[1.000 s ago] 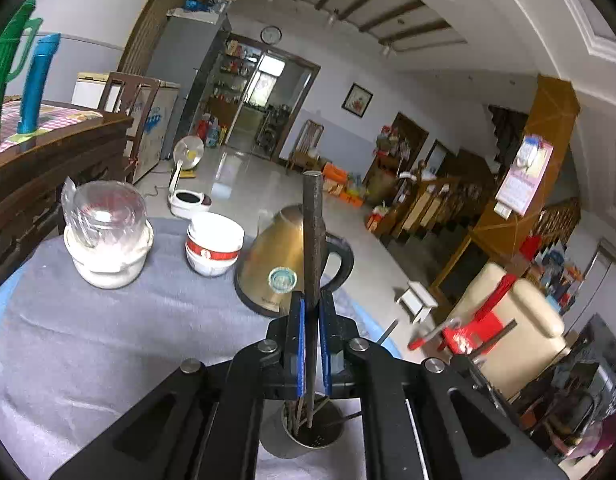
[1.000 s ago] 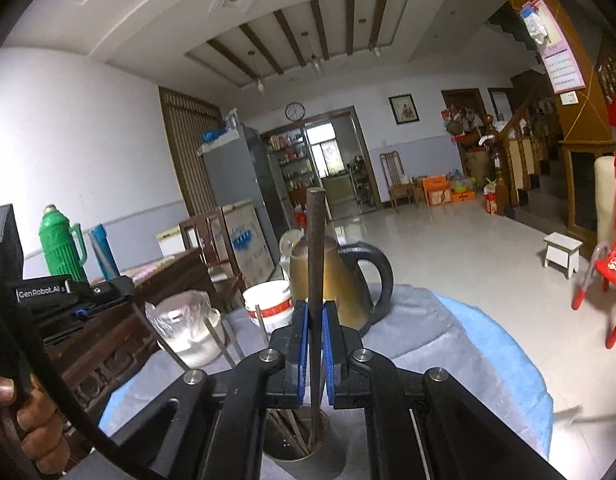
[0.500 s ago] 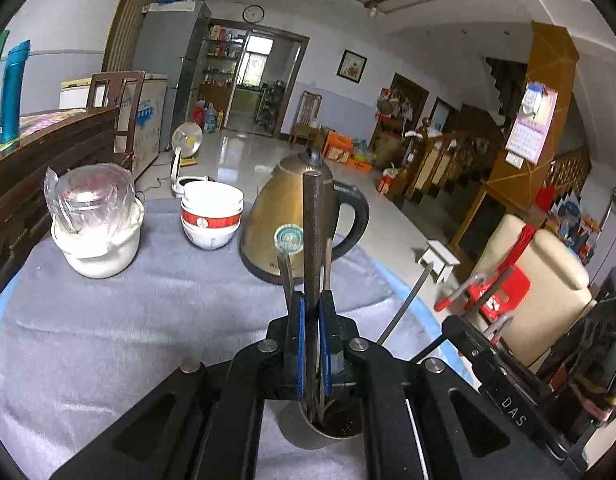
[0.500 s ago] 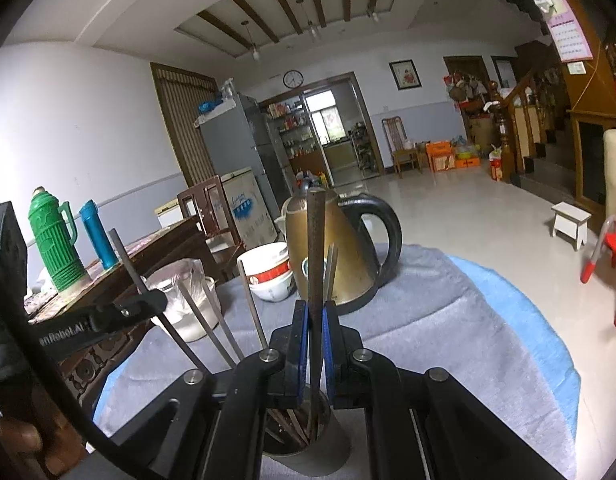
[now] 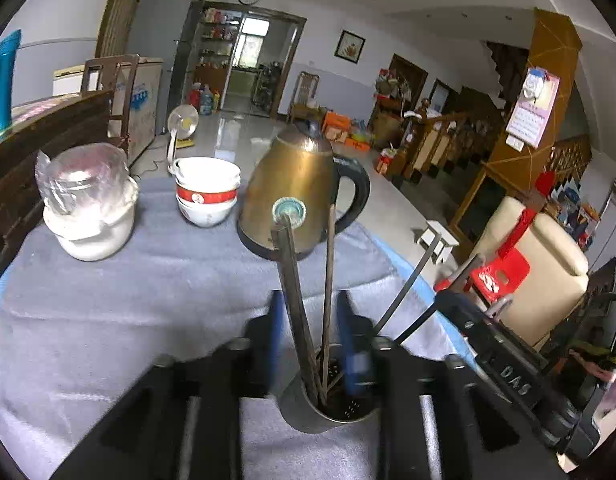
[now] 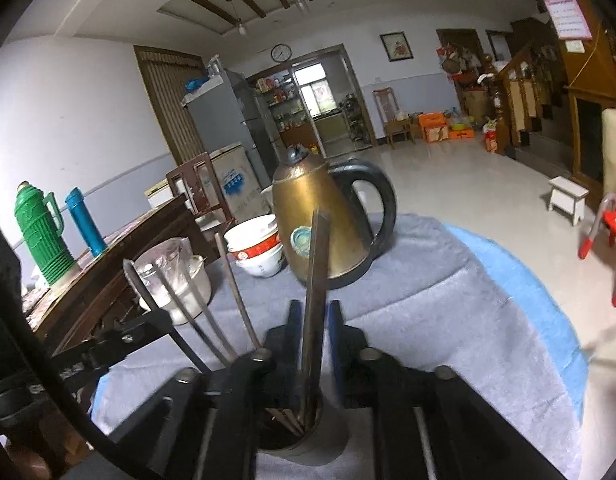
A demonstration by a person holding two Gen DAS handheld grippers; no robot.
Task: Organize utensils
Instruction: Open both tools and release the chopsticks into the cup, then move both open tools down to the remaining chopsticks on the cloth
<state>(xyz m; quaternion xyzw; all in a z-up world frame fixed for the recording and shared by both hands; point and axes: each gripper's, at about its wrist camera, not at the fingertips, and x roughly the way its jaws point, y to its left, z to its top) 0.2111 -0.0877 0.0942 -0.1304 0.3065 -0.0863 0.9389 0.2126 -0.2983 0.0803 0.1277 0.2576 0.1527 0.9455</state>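
Observation:
A metal utensil cup [image 5: 308, 412] stands on the grey cloth and holds several long metal handles. My left gripper [image 5: 310, 300] is right over it, its jaws opening. A flat dark handle [image 5: 289, 272] and a thin rod [image 5: 328, 272] stand loose between the blue pads [image 5: 275, 328], leaning in the cup. In the right wrist view the same cup [image 6: 308, 446] lies under my right gripper [image 6: 314, 308], whose jaws are also opening. A flat handle [image 6: 316, 264] stands free between them, its lower end in the cup. Each gripper shows at the edge of the other's view.
A brass kettle [image 5: 295, 196] with a black handle, stacked white and red bowls [image 5: 207, 190] and a plastic-wrapped jar on a white pot [image 5: 87, 204] stand behind the cup. The round table's edge [image 6: 548, 320] drops off to the right. A dark wooden cabinet [image 6: 107, 280] sits left.
Both grippers sank toward the cup. Each was shut on an upright flat handle; both pairs of jaws have now parted and the handles lean loose in the cup.

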